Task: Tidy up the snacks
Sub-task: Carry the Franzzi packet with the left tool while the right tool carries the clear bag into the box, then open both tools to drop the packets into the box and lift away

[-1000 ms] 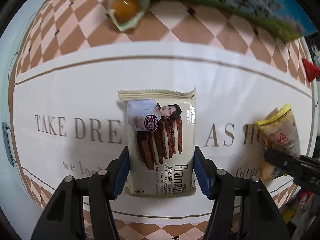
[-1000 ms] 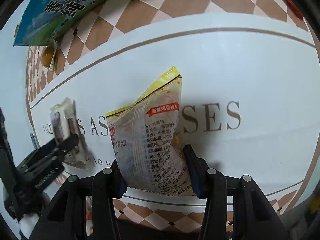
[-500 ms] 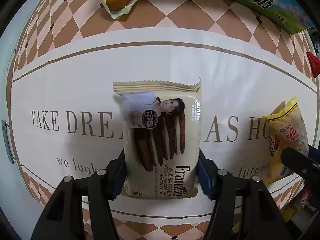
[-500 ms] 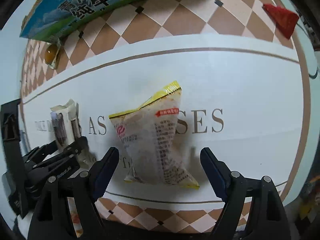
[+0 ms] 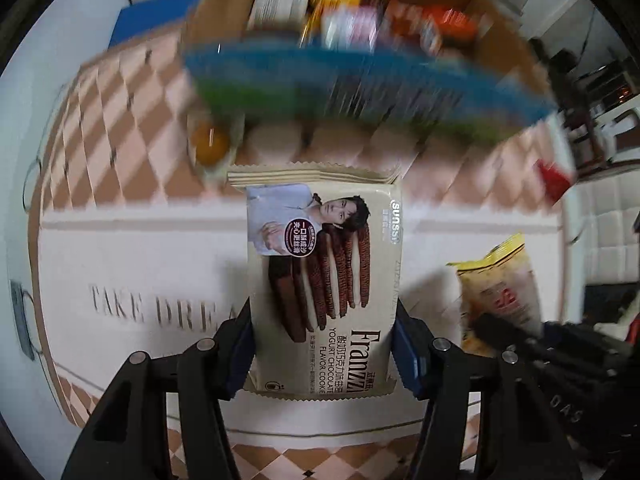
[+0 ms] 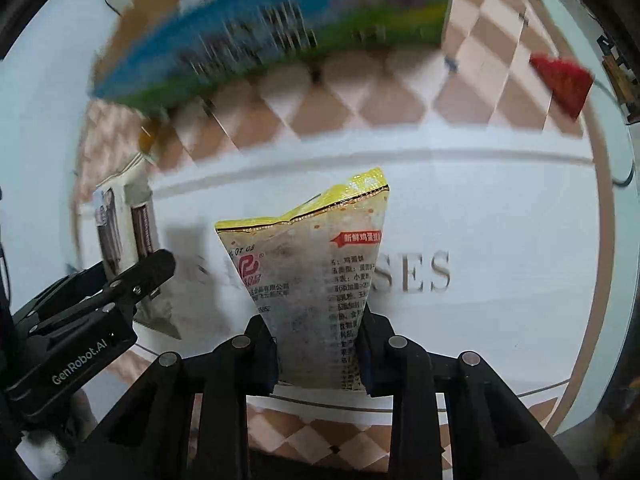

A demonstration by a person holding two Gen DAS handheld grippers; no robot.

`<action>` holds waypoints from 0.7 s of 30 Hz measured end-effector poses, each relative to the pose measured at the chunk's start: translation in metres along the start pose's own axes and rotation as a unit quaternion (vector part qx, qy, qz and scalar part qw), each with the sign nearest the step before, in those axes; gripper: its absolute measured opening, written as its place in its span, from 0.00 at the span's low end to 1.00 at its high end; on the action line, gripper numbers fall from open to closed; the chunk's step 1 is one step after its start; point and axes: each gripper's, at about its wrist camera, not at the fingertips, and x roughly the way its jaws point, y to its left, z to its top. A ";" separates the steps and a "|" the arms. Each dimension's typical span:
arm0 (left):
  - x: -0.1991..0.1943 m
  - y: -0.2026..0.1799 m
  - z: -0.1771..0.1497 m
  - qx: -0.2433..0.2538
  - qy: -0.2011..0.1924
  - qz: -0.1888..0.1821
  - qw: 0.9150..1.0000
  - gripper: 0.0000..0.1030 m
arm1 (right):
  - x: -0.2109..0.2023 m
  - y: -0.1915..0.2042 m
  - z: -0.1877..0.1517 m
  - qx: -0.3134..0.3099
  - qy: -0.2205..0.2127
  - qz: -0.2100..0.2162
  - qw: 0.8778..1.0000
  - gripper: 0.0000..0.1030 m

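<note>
Two snacks gripped, cookie pack [image 5: 320, 280] left view, yellow bag [image 6: 316, 292] right

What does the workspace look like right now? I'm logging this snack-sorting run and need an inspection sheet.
Surface: white tablecloth with printed lettering and a brown checkered border.
Job's things: Franzzi cookie pack in the left tongs; yellow-topped egg snack bag in the right tongs; cardboard box at the back holding blurred snacks.
Clutter: blue-green milk carton, orange wrapped sweet, red packet.
Grippers: both tongs shut on their packs.
Cables: thin dark cable at the table's right edge.
Surroundings: white seating, too blurred to tell more.
</note>
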 end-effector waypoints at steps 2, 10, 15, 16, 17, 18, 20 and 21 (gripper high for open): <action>-0.026 -0.004 0.026 -0.002 -0.019 -0.016 1.000 0.55 | -0.029 0.005 0.017 0.002 -0.025 0.021 0.999 0.31; -0.090 -0.011 0.155 -0.011 -0.066 -0.020 0.998 0.55 | -0.135 -0.010 0.118 0.000 -0.120 0.036 0.992 0.31; -0.061 0.002 0.218 -0.022 -0.045 0.014 0.999 0.55 | -0.141 -0.019 0.191 0.011 -0.134 0.011 0.991 0.31; -0.052 0.005 0.230 -0.026 -0.039 0.022 0.999 0.55 | -0.134 -0.020 0.205 0.013 -0.131 0.005 0.991 0.31; -0.047 0.007 0.235 -0.026 -0.033 0.029 0.999 0.55 | -0.129 -0.022 0.215 0.014 -0.127 -0.001 0.992 0.31; -0.037 0.010 0.243 -0.027 -0.023 0.035 0.999 0.55 | -0.123 -0.023 0.224 0.016 -0.124 -0.007 0.992 0.31; -0.023 0.015 0.255 -0.035 -0.008 0.038 0.999 0.55 | -0.106 -0.029 0.242 0.023 -0.110 -0.014 0.994 0.31; -0.016 0.018 0.261 -0.038 0.000 0.036 0.999 0.56 | -0.100 -0.031 0.248 0.026 -0.107 -0.019 0.994 0.31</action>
